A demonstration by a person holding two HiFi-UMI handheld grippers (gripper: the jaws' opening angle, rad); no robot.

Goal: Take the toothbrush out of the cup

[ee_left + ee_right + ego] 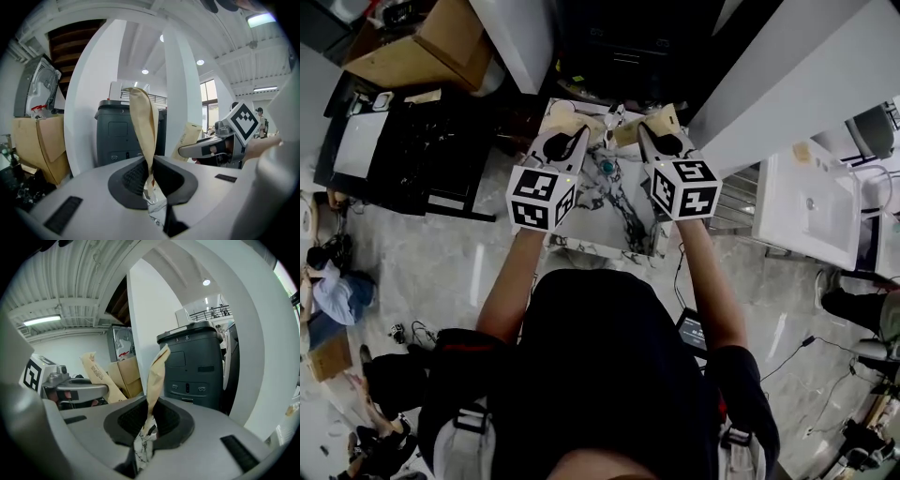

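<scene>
Head view: both claws are held over the marble bench (619, 208) at 12 o'clock from the person's body. The left claw (578, 134) sits at 11 and the right claw (645, 133) at 1. Each is pinched narrow on tan paper: the left paper strip (562, 110) and the right paper strip (664, 120). A small teal item (607, 167) lies on the bench between and just below the claws. It could be the cup or the toothbrush, but it is too small to say.

Left gripper view: the jaws are nearly together, clamping the left paper strip, which stands up toward 12 o'clock. The right claw is at 3 o'clock with its printed paper. No toothbrush and no cup show here.

Right gripper view: same story. The jaws are nearly closed on the right paper strip, which rises to 12 and leans slightly toward 1, with the left claw at 9 o'clock. Again there is no toothbrush and no cup.

Progress, as a judgement: nothing of the task looks done. Neither claw holds a toothbrush, since both are busy with paper. The reach, the grasp and the lift out of the cup are all left. The toothbrush's pointing and long axis cannot be told from any view.
</scene>
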